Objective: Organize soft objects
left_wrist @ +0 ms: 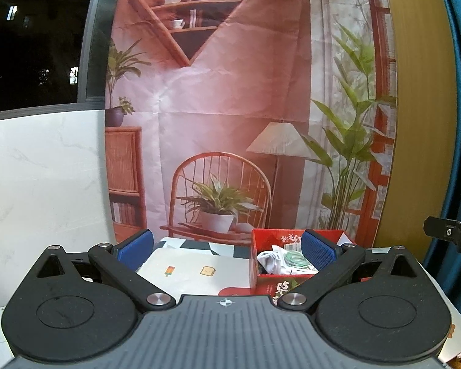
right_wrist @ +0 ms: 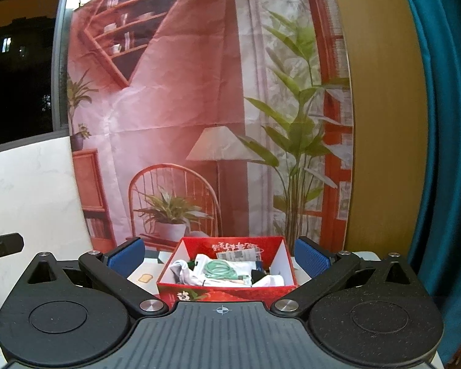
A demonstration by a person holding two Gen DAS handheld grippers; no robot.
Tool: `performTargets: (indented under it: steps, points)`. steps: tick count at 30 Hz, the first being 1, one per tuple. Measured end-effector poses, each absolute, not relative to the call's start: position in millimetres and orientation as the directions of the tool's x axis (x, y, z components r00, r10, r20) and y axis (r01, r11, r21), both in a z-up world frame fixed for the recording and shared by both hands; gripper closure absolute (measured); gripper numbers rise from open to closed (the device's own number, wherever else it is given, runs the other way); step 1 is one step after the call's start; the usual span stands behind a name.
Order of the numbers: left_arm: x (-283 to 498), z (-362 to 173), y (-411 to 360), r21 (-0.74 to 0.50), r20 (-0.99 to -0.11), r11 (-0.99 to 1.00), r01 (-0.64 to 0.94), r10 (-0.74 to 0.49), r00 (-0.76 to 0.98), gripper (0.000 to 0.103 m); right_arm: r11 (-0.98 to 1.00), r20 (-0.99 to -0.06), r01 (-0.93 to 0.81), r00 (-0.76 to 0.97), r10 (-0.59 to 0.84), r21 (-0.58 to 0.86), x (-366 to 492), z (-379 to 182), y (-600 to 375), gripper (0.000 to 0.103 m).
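A red cardboard box point(right_wrist: 224, 290) stands on the table, also in the left wrist view point(left_wrist: 269, 287) at the right. It holds white cloth items point(right_wrist: 184, 272) and a coiled green cable point(right_wrist: 219, 270), which also shows in the left wrist view point(left_wrist: 296, 259). My right gripper point(right_wrist: 219, 258) is open and empty, fingers either side of the box, held back from it. My left gripper point(left_wrist: 227, 246) is open and empty, aimed at a white mat point(left_wrist: 196, 272) with small printed pictures, left of the box.
A printed backdrop point(left_wrist: 230, 107) of a room hangs behind the table. A white marble panel point(left_wrist: 40, 184) stands at the left. A blue curtain point(right_wrist: 445, 123) hangs at the right. The other gripper's edge point(left_wrist: 451, 233) shows at far right.
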State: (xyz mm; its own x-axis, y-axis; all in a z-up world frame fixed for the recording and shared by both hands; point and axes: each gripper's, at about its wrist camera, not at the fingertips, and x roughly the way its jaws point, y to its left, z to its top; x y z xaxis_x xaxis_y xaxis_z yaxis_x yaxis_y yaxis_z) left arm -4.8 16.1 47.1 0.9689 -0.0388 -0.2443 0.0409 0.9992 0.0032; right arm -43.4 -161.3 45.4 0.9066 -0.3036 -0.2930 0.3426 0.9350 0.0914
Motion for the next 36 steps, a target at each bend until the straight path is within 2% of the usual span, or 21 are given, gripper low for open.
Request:
performTargets:
  steps: [36]
  points:
    - [-7.8, 42.3, 20.0, -0.026, -0.278, 0.999, 0.025, -0.031, 0.960, 0.000, 0.934, -0.300, 0.346, 0.903, -0.306, 0.088, -46.3, 43.1, -162.4, 0.000]
